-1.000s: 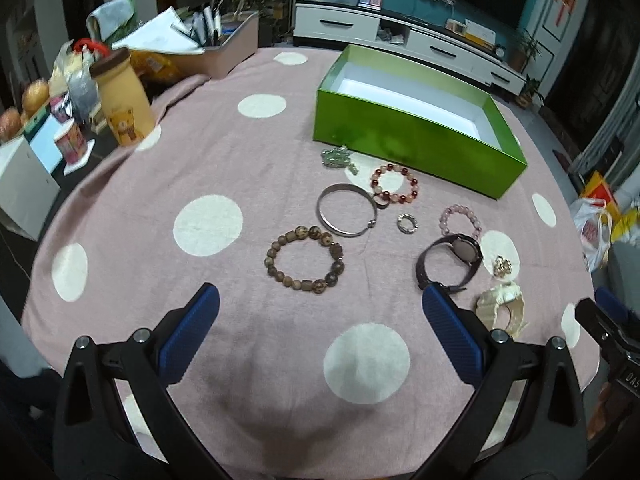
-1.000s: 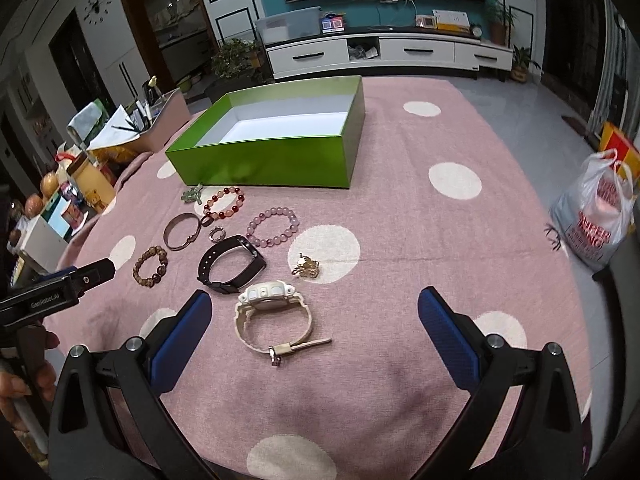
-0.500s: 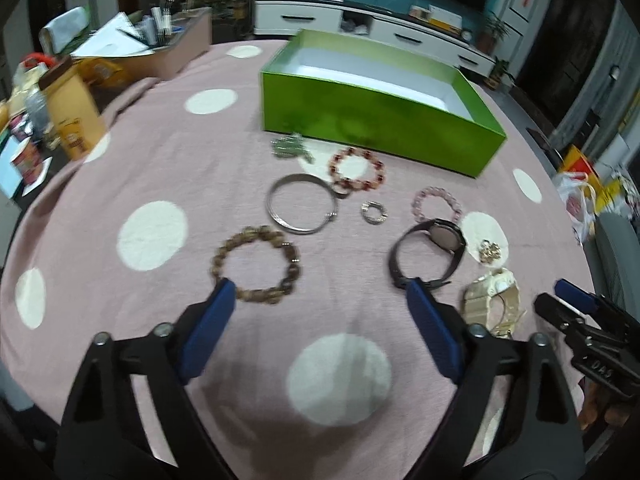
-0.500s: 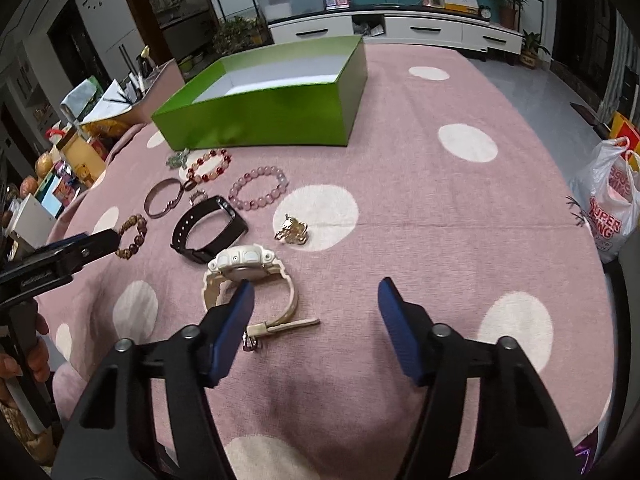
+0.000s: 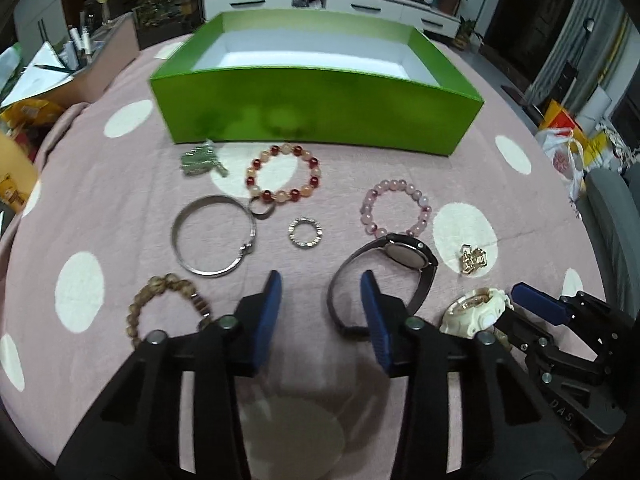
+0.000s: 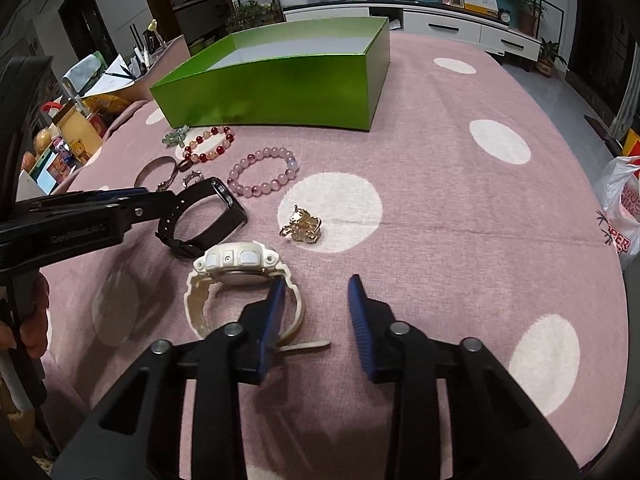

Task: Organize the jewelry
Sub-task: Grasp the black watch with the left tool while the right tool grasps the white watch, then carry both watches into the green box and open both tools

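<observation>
An empty green box (image 5: 320, 118) stands at the back of the table; it also shows in the right wrist view (image 6: 280, 88). Jewelry lies in front of it: a black watch (image 5: 384, 268), a white watch (image 6: 240, 276), a pink bead bracelet (image 5: 396, 212), a red bead bracelet (image 5: 284, 174), a silver bangle (image 5: 212, 240), a small ring (image 5: 306, 233), a wooden bead bracelet (image 5: 164, 304), a gold charm (image 6: 302, 226). My left gripper (image 5: 320, 292) is open and empty, its right finger at the black watch's strap. My right gripper (image 6: 316, 300) is open and empty, its left finger over the white watch's strap.
The table wears a pink cloth with white dots (image 6: 460, 208). A green leaf brooch (image 5: 200, 160) lies by the box. Clutter and a yellow jar (image 6: 76, 132) stand at the table's left edge. A plastic bag (image 6: 620, 216) sits on the floor right.
Both grippers moved forward and down toward the jewelry and their jaws narrowed. The left one closed in on the black watch, the right one on the white watch.
</observation>
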`<action>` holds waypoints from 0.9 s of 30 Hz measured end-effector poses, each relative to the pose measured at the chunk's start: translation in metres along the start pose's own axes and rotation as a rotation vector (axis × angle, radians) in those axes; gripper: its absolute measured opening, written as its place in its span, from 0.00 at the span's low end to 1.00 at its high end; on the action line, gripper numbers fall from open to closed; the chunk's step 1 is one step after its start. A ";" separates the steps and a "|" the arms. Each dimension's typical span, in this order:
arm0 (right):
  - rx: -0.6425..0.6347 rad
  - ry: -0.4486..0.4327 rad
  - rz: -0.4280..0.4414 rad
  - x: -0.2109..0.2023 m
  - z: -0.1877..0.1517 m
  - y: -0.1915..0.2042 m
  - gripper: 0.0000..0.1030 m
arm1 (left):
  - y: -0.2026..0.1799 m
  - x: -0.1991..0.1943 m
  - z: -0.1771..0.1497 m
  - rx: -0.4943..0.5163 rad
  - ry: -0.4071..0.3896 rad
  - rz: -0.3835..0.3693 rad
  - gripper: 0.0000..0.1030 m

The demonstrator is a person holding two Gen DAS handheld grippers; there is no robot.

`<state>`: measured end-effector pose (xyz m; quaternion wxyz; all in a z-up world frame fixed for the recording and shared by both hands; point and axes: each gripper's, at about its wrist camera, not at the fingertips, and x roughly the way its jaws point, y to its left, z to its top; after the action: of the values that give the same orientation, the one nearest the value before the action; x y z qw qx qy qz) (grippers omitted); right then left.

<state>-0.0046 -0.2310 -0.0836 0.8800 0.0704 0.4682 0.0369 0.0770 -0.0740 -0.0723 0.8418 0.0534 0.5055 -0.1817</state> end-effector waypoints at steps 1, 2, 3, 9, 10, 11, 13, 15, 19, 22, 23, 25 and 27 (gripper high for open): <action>-0.005 0.001 0.000 0.001 0.000 0.000 0.30 | -0.001 0.003 0.001 0.006 0.009 0.003 0.35; -0.008 0.002 0.001 0.002 0.000 0.001 0.29 | -0.004 0.006 0.001 0.015 0.018 0.002 0.33; -0.014 0.002 0.001 0.003 0.001 0.002 0.27 | -0.004 0.008 0.001 0.021 0.023 -0.001 0.32; -0.044 -0.003 -0.005 0.005 0.002 0.006 0.13 | -0.012 0.019 -0.001 0.051 0.058 -0.019 0.20; -0.045 -0.003 -0.004 0.006 0.002 0.007 0.12 | -0.013 0.021 -0.001 0.055 0.064 -0.019 0.17; -0.047 -0.003 -0.005 0.006 0.003 0.007 0.11 | -0.014 0.021 -0.001 0.063 0.061 -0.010 0.16; -0.052 -0.004 -0.007 0.006 0.003 0.008 0.09 | -0.015 0.022 -0.002 0.071 0.061 -0.006 0.14; -0.052 -0.009 -0.006 0.005 0.004 0.008 0.08 | -0.015 0.022 -0.001 0.071 0.060 -0.003 0.09; -0.054 -0.018 -0.011 0.002 0.005 0.009 0.07 | -0.013 0.021 -0.003 0.059 0.056 -0.016 0.04; -0.048 -0.025 -0.014 -0.001 0.005 0.007 0.07 | -0.013 0.019 -0.004 0.057 0.051 -0.020 0.04; -0.044 -0.030 -0.015 -0.003 0.005 0.007 0.07 | -0.013 0.017 -0.004 0.057 0.045 -0.020 0.04; -0.040 -0.037 -0.015 -0.005 0.006 0.006 0.07 | -0.013 0.015 -0.004 0.055 0.034 -0.019 0.04; -0.030 -0.048 -0.015 -0.009 0.007 0.004 0.07 | -0.013 0.011 -0.004 0.053 0.026 -0.021 0.04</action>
<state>-0.0038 -0.2285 -0.0711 0.8922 0.0543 0.4469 0.0357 0.0739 -0.0879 -0.0828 0.8314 0.0727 0.5121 -0.2030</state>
